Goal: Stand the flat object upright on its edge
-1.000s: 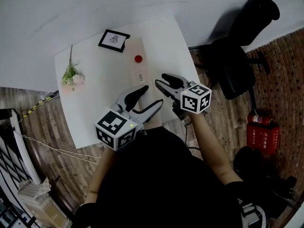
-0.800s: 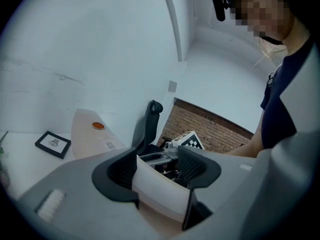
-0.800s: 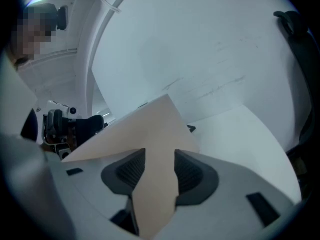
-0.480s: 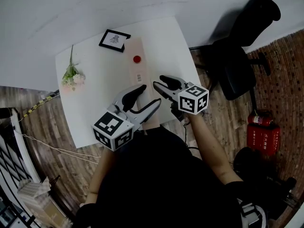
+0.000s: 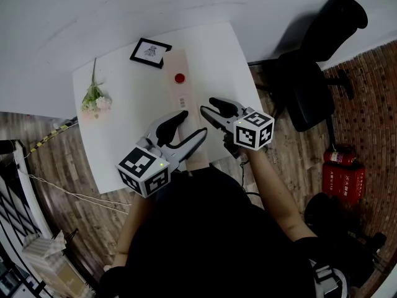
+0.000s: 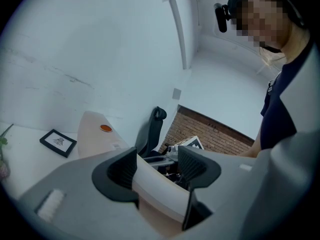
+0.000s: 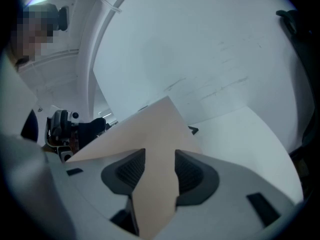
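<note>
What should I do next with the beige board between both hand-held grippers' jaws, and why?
Probably roll both wrists together to tip the beige board onto its long edge. The left hand-held gripper and right hand-held gripper each appear clamped on its near end, and it seems to lie flat on the white table.

A long beige board (image 5: 181,89) lay on the white table (image 5: 124,129), a framed picture (image 5: 149,53) beside its far end, flowers (image 5: 93,99) further left, the left gripper (image 5: 193,123) and right gripper (image 5: 208,106) at its near end.
</note>
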The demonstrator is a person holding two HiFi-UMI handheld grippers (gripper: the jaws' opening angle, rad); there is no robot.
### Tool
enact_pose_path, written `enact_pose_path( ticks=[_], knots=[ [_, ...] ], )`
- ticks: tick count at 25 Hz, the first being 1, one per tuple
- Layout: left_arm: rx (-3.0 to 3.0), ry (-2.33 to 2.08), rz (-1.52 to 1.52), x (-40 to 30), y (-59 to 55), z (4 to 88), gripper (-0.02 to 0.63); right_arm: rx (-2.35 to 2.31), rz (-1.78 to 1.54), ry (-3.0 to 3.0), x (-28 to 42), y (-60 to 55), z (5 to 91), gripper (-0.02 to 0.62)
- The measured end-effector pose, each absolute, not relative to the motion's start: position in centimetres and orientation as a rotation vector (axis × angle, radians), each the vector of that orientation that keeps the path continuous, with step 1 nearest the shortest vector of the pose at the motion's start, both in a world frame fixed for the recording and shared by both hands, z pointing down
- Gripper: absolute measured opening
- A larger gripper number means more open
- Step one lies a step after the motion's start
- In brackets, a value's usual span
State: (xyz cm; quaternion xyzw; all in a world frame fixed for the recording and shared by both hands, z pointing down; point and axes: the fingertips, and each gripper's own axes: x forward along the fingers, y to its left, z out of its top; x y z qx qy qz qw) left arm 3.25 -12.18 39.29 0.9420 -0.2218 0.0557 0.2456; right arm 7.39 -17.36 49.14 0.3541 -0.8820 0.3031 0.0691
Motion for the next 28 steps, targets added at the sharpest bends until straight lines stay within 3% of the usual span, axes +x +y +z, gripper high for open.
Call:
enact_pose_path(
  ticks=[9, 13, 16, 18, 22, 28],
  knots=[
    [2.522, -0.748, 0.1, -1.5, -14.1, 39.1, 0.264, 1.09, 0.876, -2.658, 8.0, -18.0, 48.3, 0.181],
    [2.5, -0.841, 0.125, -4.5, -15.2, 40.3, 0.182, 1.095, 0.872, -2.662, 8.0, -18.3, 47.9, 0.181],
    [2.522, -0.993, 0.174, -6.1, -16.0, 41.2, 0.067, 1.128, 0.82, -2.662, 8.4, -18.4, 47.3, 0.179],
    [2.533, -1.107, 0.179, -6.8, -16.5, 41.3, 0.015, 1.165, 0.75, -2.651, 8.6, -18.5, 46.8, 0.144],
    [2.546, -1.253, 0.17, -7.3, -17.2, 40.7, 0.011, 1.286, 0.654, -2.632, 9.4, -19.1, 45.5, 0.033],
    [2.646, -1.48, 0.138, -8.1, -18.4, 35.1, 0.011, 1.504, 0.383, -2.63, 10.3, -20.7, 39.0, 0.023]
  ],
)
